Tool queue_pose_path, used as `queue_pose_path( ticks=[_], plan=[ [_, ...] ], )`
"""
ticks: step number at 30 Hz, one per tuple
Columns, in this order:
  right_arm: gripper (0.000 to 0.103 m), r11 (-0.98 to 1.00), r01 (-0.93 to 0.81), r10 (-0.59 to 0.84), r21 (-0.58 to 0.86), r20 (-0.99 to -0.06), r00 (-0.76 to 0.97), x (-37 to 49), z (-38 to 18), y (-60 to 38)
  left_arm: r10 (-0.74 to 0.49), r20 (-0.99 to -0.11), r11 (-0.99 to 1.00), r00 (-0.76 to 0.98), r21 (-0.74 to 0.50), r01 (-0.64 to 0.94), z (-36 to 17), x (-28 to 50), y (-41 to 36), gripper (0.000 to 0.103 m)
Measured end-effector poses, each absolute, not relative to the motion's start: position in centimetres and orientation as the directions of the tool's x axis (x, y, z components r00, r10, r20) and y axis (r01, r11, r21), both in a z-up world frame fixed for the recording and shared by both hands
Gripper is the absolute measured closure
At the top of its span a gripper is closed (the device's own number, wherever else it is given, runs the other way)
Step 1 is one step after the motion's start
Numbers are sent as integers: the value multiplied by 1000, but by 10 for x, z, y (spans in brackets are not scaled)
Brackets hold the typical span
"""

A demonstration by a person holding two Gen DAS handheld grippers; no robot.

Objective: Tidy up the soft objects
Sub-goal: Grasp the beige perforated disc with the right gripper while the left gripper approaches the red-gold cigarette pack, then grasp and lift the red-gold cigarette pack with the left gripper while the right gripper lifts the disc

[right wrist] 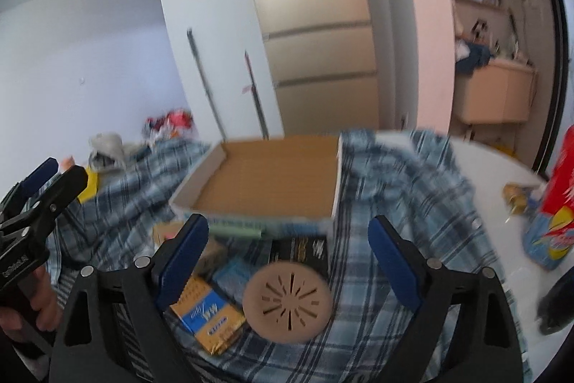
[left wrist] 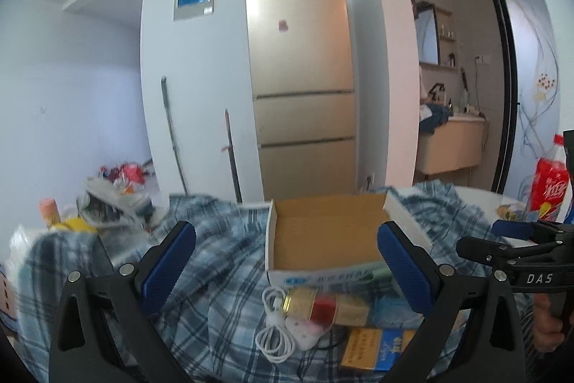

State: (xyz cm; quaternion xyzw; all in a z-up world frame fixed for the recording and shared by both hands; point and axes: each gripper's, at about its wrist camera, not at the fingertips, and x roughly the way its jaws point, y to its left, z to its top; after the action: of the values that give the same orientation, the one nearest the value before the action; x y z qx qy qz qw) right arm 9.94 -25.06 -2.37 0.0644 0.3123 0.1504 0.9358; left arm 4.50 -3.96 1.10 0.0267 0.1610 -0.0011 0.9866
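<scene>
My left gripper [left wrist: 287,271] hangs with jaws spread wide and nothing between the blue pads; it points across the plaid cloth [left wrist: 215,275] toward the cardboard box [left wrist: 323,232]. My right gripper [right wrist: 287,261] is likewise open and grips nothing, its pads clear of the round tan slotted disc [right wrist: 287,304] lying on the cloth beneath them. The box sits open and empty on the cloth, well in from the tabletop's [right wrist: 495,174] edges, its near wall bearing blue printed characters too blurred to read. The cloth, the soft thing here, is rumpled over most of the tabletop and runs under the box and the clutter. Just before the box's near wall lie a coiled white cable [left wrist: 276,336], a gold-and-red packet [left wrist: 315,307], a yellow-and-blue carton [right wrist: 208,314] with script I cannot make out, and a black box [right wrist: 301,250]. Bare white tabletop shows only toward the right edge, where a red-labelled bottle [left wrist: 549,185] stands. Toward the left edge sits crumpled bags and litter [left wrist: 114,200]. In the left wrist view the other gripper's arm reads "DAS". Free room lies above the box and at the right.
</scene>
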Motion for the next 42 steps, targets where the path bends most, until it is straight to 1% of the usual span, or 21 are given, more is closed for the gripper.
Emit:
queue_pose_path(
  ticks=[3,6,10,13,17,23,25,30,32,35,38,40,42],
  plan=[
    [13,933,-242,359,267,-635,684,112,-43,-251,-8,-369,999,929,36,23,-8,55,-34,0],
    [13,929,-228,368,291,-679,635,119,-57,-254,-21,-408,999,913,13,29,-21,62,-29,0],
    [13,922,-224,387,316,-721,575,128,-72,-254,-24,-425,1000,905,6,29,-28,66,-29,0],
    [13,938,-201,348,284,-768,539,134,-81,-250,-20,-431,999,902,23,33,-29,66,-32,0],
    [15,938,-209,345,275,-789,509,136,-86,-244,-12,-434,999,901,40,33,-28,66,-36,0],
    [17,930,-235,363,283,-810,461,141,-94,-237,-8,-437,999,900,35,26,-27,66,-34,0],
    [20,929,-235,363,285,-819,444,143,-98,-233,-9,-439,999,899,33,26,-27,66,-33,0],
    [22,928,-235,367,290,-816,446,143,-98,-232,-13,-436,999,900,35,32,-27,66,-34,0],
    [23,937,-216,346,274,-814,466,140,-96,-235,-12,-433,999,901,38,32,-26,65,-35,0],
    [23,945,-215,324,246,-792,518,132,-87,-237,-5,-415,998,910,49,28,-25,61,-37,0],
    [23,948,-230,312,219,-772,554,126,-80,-236,-17,-419,997,908,57,45,-25,61,-40,0],
    [23,946,-243,317,213,-754,575,122,-75,-235,-42,-435,996,899,53,73,-25,63,-41,0],
    [23,944,-260,324,205,-732,599,118,-69,-234,-92,-477,989,874,59,137,-27,68,-44,0]
  ],
)
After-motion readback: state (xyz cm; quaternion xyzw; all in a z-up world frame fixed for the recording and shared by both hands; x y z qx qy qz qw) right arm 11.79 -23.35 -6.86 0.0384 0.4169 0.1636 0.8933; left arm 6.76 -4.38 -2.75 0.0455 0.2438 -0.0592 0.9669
